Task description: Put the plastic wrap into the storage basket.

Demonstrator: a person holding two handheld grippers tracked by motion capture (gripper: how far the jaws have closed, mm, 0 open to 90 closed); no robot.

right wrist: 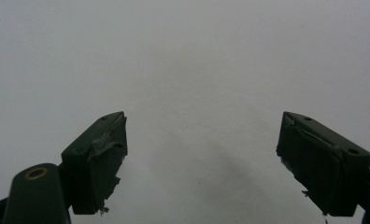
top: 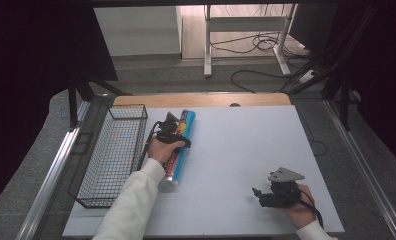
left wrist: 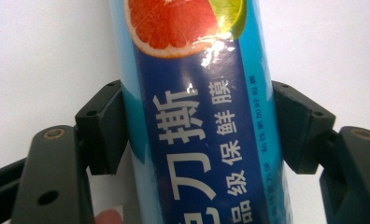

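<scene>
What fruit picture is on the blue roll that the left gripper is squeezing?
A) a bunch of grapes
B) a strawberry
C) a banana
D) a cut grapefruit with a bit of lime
D: in the left gripper view, the blue roll of cling film caught between the left gripper jaws carries a picture of a red-fleshed cut grapefruit with a green lime slice beside it.

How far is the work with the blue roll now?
Done: the left gripper has its jaws pressed on both sides of the blue roll. In hand: the roll, which lies on the table beside the wire basket. Left: lifting and moving it. The right gripper waits open above bare table.
</scene>
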